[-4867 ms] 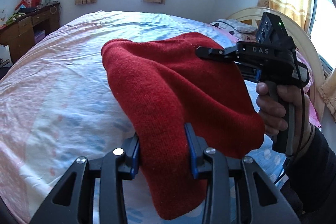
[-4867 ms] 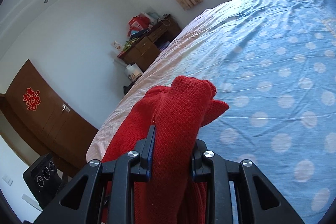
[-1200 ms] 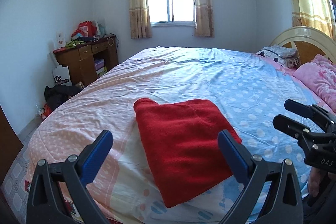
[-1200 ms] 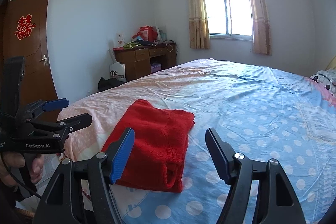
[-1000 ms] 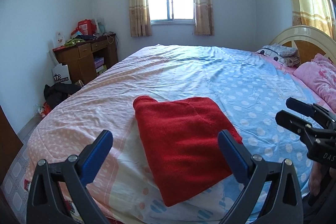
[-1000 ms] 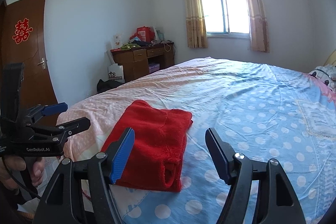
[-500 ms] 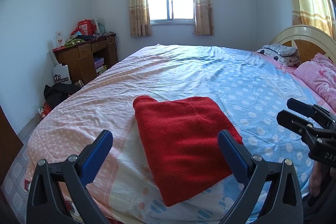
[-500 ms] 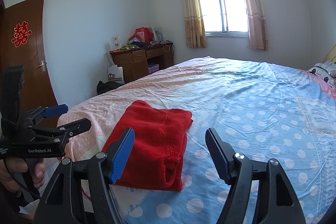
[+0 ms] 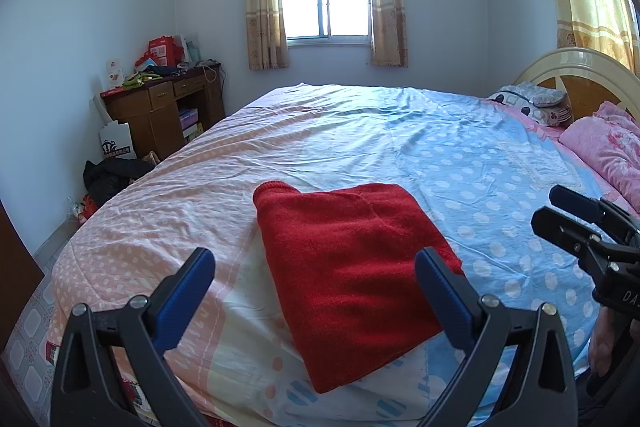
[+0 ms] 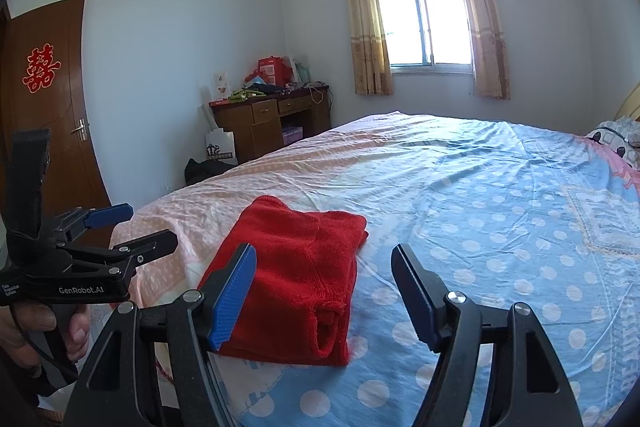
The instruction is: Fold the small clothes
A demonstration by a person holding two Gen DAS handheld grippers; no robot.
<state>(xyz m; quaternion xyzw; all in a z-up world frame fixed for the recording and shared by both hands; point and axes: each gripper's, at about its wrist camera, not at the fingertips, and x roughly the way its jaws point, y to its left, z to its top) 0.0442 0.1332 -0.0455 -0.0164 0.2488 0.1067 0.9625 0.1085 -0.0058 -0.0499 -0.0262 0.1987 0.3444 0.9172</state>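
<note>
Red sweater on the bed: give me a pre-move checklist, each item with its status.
1. Red sweater lies folded on the bed: ok.
2. Left gripper open and empty: ok.
3. Right gripper open and empty: ok.
4. Neither gripper touches the sweater: ok.
5. Edges neatly aligned: not ok; the right wrist view shows an uneven layer and a loose opening at the near end.
6. Another garment within reach to fold next: cannot tell.

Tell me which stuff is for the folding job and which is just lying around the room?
For the job:
- red sweater, folded on the bed
- left gripper, open
- right gripper, open

Just lying about:
- wooden desk with clutter on top
- white paper bag
- pink pillow
- dark clothes on the floor
</note>
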